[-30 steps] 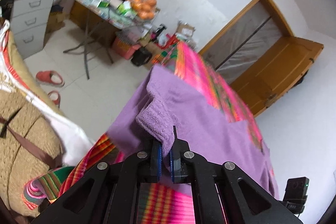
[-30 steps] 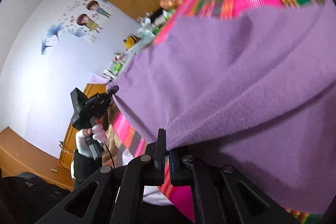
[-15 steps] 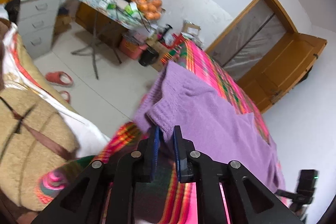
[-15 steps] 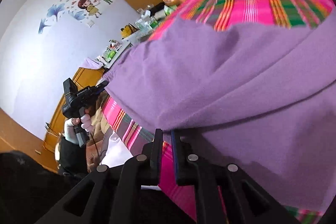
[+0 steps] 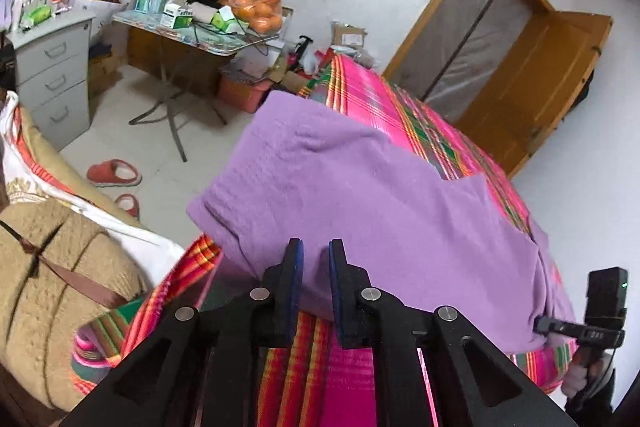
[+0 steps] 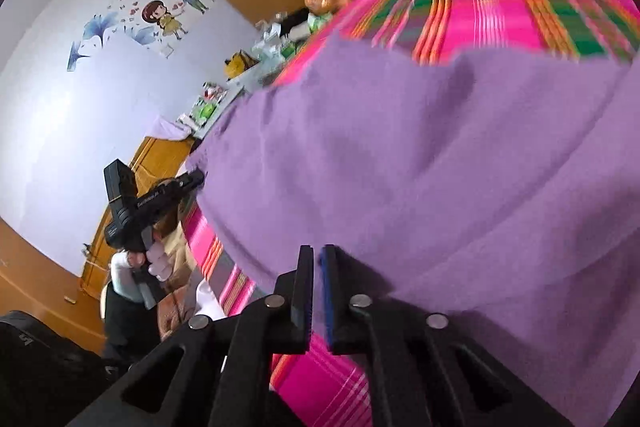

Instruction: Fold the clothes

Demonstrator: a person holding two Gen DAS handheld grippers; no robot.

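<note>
I count one purple garment [image 5: 360, 195], one striped bedspread [image 5: 400, 107], two red slippers [image 5: 114, 173], and my two grippers [image 5: 315, 255].

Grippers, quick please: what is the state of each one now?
Left gripper: open, holding nothing, purple garment lies just ahead.
Right gripper: slightly open and still opening, holding nothing.

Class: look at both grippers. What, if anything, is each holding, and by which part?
Nothing. The left gripper and the right gripper have jaws apart, empty, above the purple garment.

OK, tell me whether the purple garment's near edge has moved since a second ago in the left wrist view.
Yes. The purple garment has dropped out from between the left gripper fingers and now lies flat on the striped bedspread, its near edge unpinched.
</note>
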